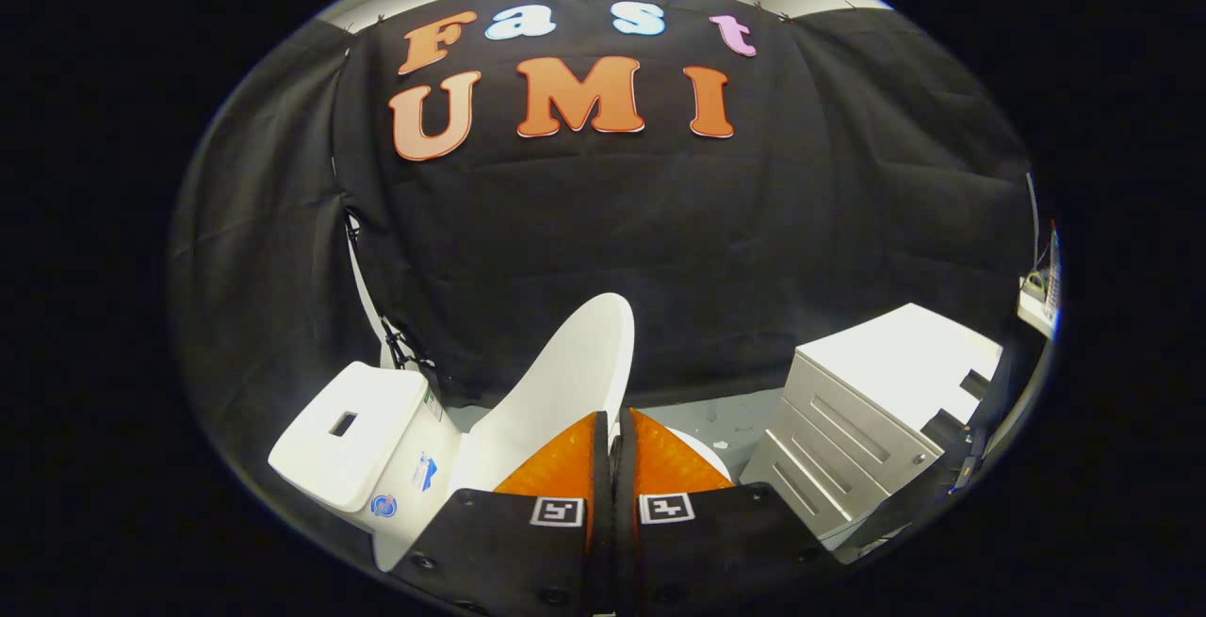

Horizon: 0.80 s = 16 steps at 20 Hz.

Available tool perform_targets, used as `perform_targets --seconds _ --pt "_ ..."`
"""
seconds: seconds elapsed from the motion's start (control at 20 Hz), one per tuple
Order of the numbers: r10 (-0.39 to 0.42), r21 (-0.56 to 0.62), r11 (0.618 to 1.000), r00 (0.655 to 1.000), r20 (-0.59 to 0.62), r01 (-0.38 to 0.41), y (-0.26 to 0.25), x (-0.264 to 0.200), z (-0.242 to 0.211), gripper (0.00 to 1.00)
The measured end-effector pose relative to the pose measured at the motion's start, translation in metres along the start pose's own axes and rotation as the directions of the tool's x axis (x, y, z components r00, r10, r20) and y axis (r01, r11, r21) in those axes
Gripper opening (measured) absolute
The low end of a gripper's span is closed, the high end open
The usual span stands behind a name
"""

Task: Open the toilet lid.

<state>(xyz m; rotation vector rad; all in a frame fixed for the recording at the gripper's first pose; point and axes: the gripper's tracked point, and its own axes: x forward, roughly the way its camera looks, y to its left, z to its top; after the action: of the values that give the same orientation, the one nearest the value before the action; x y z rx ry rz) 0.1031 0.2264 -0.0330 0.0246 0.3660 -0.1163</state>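
The white toilet lid [570,386] stands raised and tilted, seen edge-on just ahead of my fingers. Its front rim runs down into the narrow slit between the two orange fingers [556,471]. My gripper [614,433] is shut on that rim, one finger on each face of the lid. To the left of the lid, the white tank [344,433] shows a rectangular flush button on its top. A small piece of the white seat or bowl [708,455] peeks out right of the fingers; the remainder of the bowl is hidden by the gripper body.
A grey-white drawer cabinet [853,424] stands close to the right of the toilet. A strip of pale floor [725,414] lies between them. Black cloth walls close off the back and left. A shelf with cables [1036,292] sits at the far right.
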Motion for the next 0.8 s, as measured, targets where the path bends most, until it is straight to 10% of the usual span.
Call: perform_targets --seconds 0.8 --pt "0.082 -0.117 0.99 0.994 0.073 -0.074 0.136 -0.033 0.047 0.08"
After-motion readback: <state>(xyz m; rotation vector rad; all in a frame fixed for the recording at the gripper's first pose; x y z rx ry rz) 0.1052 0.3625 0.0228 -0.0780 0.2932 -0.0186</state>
